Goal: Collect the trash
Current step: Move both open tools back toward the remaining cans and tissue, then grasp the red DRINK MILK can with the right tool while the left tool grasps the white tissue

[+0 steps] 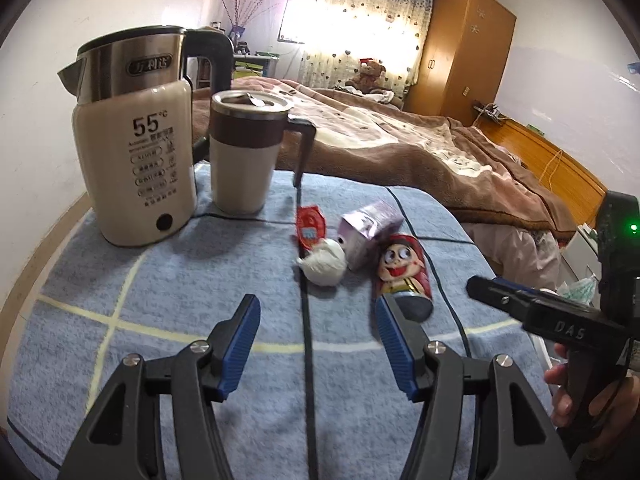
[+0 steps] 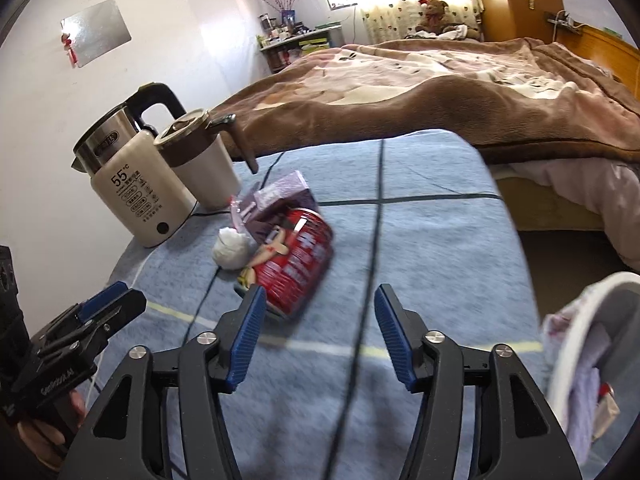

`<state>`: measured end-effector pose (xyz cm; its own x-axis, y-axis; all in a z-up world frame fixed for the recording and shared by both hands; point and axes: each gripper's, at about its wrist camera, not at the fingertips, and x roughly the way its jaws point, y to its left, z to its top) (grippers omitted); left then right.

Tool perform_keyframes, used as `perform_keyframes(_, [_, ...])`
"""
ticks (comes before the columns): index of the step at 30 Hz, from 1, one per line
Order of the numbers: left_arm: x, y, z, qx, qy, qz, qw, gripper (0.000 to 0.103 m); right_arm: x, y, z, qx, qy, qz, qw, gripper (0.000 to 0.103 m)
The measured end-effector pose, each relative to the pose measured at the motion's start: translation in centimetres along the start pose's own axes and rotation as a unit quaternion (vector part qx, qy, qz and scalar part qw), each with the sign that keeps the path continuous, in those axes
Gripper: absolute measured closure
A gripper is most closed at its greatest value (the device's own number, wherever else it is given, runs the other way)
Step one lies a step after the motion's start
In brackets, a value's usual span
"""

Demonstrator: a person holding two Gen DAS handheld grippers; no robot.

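While both grippers hang over the blue towel point(image 1: 160, 280) that covers the counter, neither has hold of anything. The left gripper point(image 1: 316, 320) has its blue-padded fingers point(image 1: 240, 344) spread partway, nothing between them, and the towel shows through the gap. The right gripper point(image 2: 320, 312) stands much the same, partly open and empty; its left finger point(image 2: 246, 332) sits just in front of the red can point(image 2: 296, 260) without clearly touching it.

The trash lies in a small cluster near the middle of the towel. That red can, with a cartoon face printed on it, lies on its side. Just behind it is a crumpled purple carton point(image 1: 370, 232), also tipped over. A white wad of tissue point(image 1: 324, 264) rests against the carton's near corner, and a small red wrapper point(image 1: 309, 228) stands just beside the wad.

Farther back, by the wall, a cream kettle point(image 1: 140, 160) and a lidded mug point(image 1: 244, 152) stand upright side by side, apart from the trash. At the counter's right edge a white-rimmed bin point(image 2: 580, 344) already holds some paper. A bed with a brown blanket point(image 2: 440, 96) lies beyond the counter.
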<state>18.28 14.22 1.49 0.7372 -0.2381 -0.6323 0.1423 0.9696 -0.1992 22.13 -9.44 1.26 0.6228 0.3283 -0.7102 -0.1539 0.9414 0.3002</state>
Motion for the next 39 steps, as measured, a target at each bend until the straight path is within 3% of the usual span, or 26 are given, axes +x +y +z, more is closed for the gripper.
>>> perform_keyframes(8, [1.4, 1.3, 0.7, -0.009, 0.004, -0.004, 0.9999, 0.039, 4.4, 1.4, 1.4, 0.006, 0.021, -0.005, 1.000, 0.043])
perform_keyframes(12, [1.9, 1.9, 0.7, -0.015, 0.009, -0.006, 0.9998, 0.039, 6.2, 1.8, 2.1, 0.011, 0.035, -0.002, 0.999, 0.036])
perform_keyframes(21, [2.8, 2.3, 0.6, -0.021, 0.016, -0.006, 0.9996, 0.039, 8.7, 2.3, 2.1, 0.014, 0.066, -0.010, 0.998, 0.035])
perform_keyframes(26, [3.5, 2.1, 0.7, -0.018, 0.024, -0.006, 0.9995, 0.039, 8.6, 1.6, 1.8, 0.027, 0.060, -0.016, 0.998, 0.036])
perform_keyframes(29, [4.0, 1.9, 0.9, -0.017, 0.029, -0.011, 0.9994, 0.039, 8.4, 1.3, 1.6, 0.026, 0.066, -0.005, 0.997, 0.048])
perform_keyframes(39, [6.6, 0.7, 1.2, -0.001, 0.047, -0.023, 0.9986, 0.038, 6.6, 0.0, 0.6, 0.016, 0.049, -0.012, 0.999, 0.049])
